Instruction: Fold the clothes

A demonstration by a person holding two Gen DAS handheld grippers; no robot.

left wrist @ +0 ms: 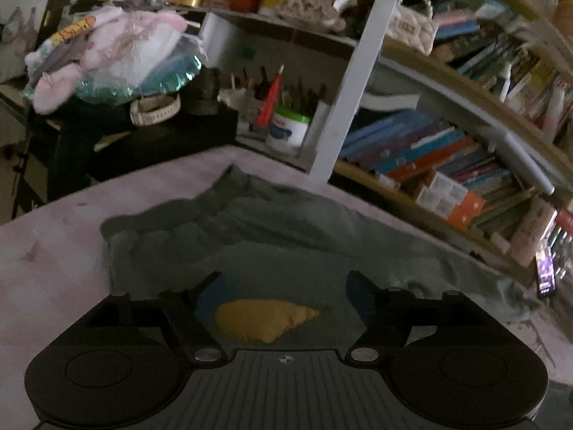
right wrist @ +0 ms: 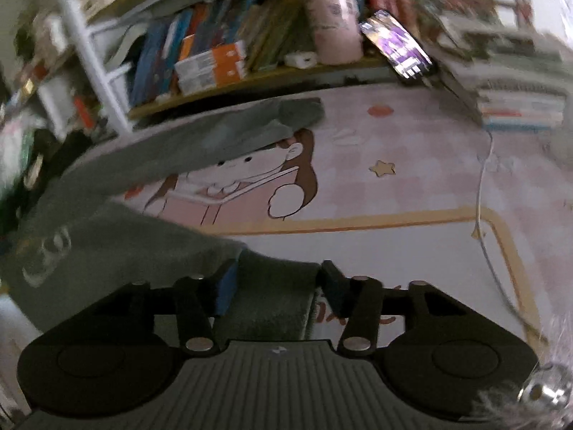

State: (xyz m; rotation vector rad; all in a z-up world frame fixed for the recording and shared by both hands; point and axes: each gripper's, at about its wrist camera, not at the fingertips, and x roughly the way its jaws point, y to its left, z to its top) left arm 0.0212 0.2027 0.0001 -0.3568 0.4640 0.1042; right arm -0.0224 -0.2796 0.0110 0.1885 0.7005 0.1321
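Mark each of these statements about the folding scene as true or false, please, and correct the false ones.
1. The left gripper is open above the grey garment. True.
2. A yellow patch shows on the garment between the left gripper's fingers. True.
3. The garment lies on a bare wooden floor. False: it lies on a pink cartoon mat.
4. The right gripper has nothing between its fingers. False: a grey fabric edge sits there.
5. The lit phone lies flat on the garment. False: it leans by the bookshelf.
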